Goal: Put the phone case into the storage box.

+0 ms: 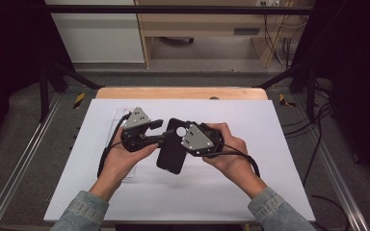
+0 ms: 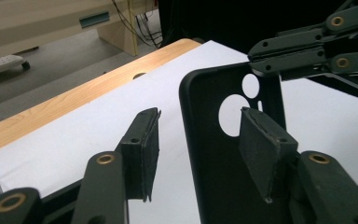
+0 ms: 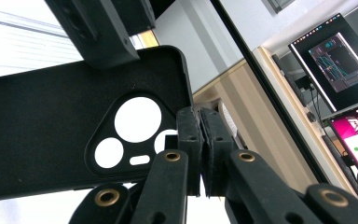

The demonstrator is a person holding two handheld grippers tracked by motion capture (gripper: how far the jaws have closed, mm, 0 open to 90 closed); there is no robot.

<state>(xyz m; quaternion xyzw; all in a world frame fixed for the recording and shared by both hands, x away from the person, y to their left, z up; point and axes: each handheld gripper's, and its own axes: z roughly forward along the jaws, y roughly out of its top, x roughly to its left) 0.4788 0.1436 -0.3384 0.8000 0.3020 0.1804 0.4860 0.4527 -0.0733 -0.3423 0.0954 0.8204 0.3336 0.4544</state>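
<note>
A black phone case (image 1: 171, 155) with round camera cutouts is held above the white mat between both hands. My right gripper (image 1: 177, 139) is shut on its rim beside the cutouts; the right gripper view has the pads (image 3: 200, 140) pinched on the case (image 3: 37, 140). My left gripper (image 1: 163, 131) comes in from the left. In the left gripper view its jaws (image 2: 205, 149) straddle the side wall of the case (image 2: 223, 196). One pad (image 2: 142, 149) stands clear of the wall, so the left gripper is open. The right gripper (image 2: 261, 58) clamps the case's top edge there.
A clear plastic case (image 1: 118, 120) lies on the white mat (image 1: 270, 168) under the left hand. The wooden table edge (image 1: 183, 93) runs along the back. Metal rails flank the table, and monitors (image 3: 335, 56) stand off to one side.
</note>
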